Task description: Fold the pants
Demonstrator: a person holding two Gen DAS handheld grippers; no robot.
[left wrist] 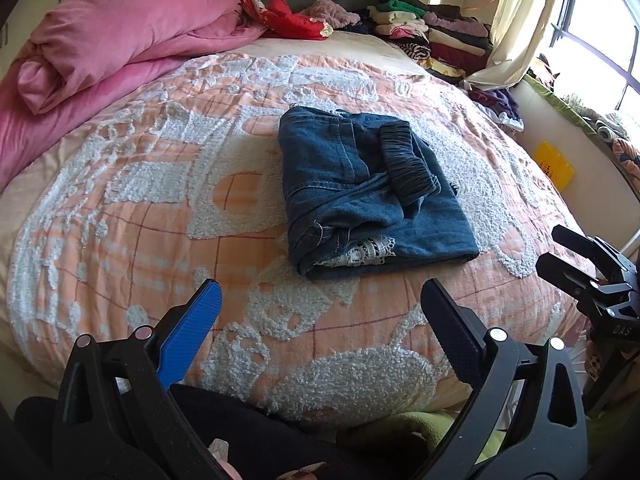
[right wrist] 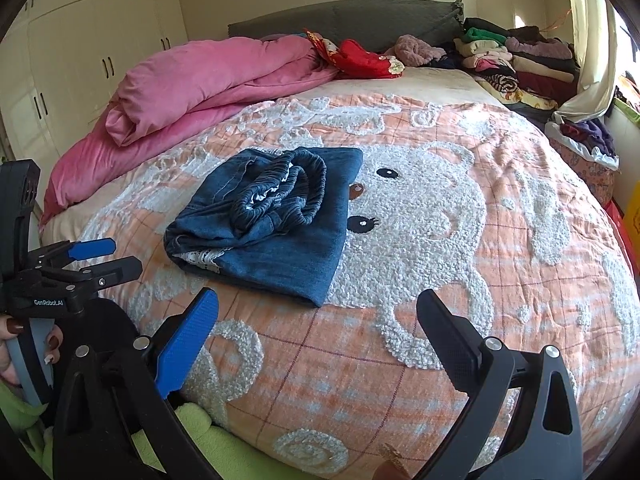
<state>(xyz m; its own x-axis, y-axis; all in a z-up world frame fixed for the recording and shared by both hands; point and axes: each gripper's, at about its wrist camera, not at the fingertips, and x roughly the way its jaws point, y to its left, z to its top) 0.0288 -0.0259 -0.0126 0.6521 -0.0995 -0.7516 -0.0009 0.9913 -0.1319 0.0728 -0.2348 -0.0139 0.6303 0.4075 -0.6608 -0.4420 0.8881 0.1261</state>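
A pair of blue denim pants [left wrist: 372, 192] lies folded into a compact stack on the orange bedspread [left wrist: 160, 208], its elastic waistband on top and white lace at the near edge. It also shows in the right wrist view [right wrist: 268, 220]. My left gripper [left wrist: 320, 304] is open and empty, held back from the pants near the bed's front edge. My right gripper [right wrist: 318, 312] is open and empty, also short of the pants. Each gripper shows in the other's view: the right one [left wrist: 560, 252] at the right, the left one [right wrist: 108, 256] at the left.
A pink duvet [left wrist: 120, 48] is bunched at the far left of the bed. Stacks of folded clothes [left wrist: 432, 32] line the far right by the curtain [left wrist: 516, 20]. White wardrobes [right wrist: 80, 60] stand to the left. A grey headboard [right wrist: 360, 20] is at the back.
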